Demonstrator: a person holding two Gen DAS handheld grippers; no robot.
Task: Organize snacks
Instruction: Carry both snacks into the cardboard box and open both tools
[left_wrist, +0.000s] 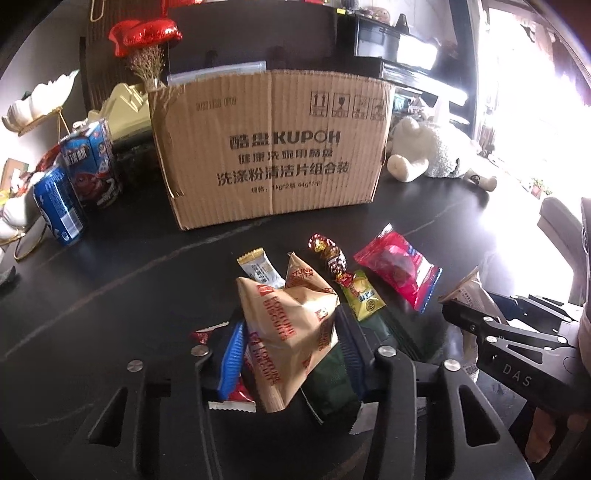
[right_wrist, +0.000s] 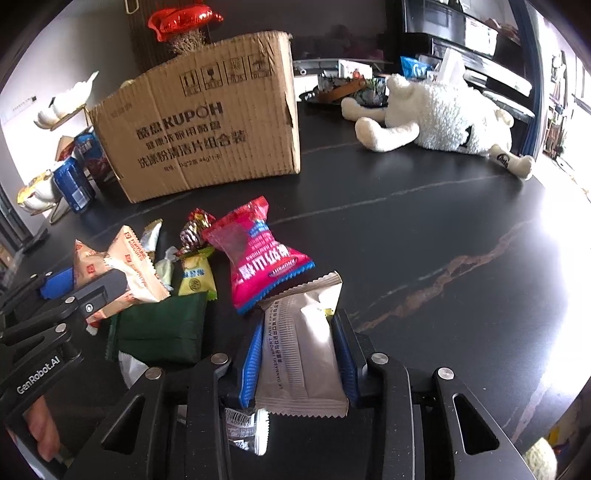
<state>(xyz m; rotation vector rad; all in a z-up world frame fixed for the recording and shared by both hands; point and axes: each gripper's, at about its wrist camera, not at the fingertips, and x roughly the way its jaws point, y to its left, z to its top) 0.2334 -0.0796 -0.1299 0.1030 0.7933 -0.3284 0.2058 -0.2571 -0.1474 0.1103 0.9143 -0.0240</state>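
Two grippers, each holding a snack, before a cardboard box on the black table.
Left gripper (left_wrist: 291, 354) clamps a tan paper biscuit pouch (left_wrist: 291, 325); right gripper (right_wrist: 299, 354) clamps a grey foil packet (right_wrist: 301, 354); remaining snacks lie between them, near the brown corrugated box (left_wrist: 269, 147).

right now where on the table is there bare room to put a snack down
Bare dark table runs right of the pink packet, between the cardboard box and the plush toy, out to the sunlit right edge. Another bare strip lies left of the snack pile, below the blue can. The pile in front of both grippers is crowded.
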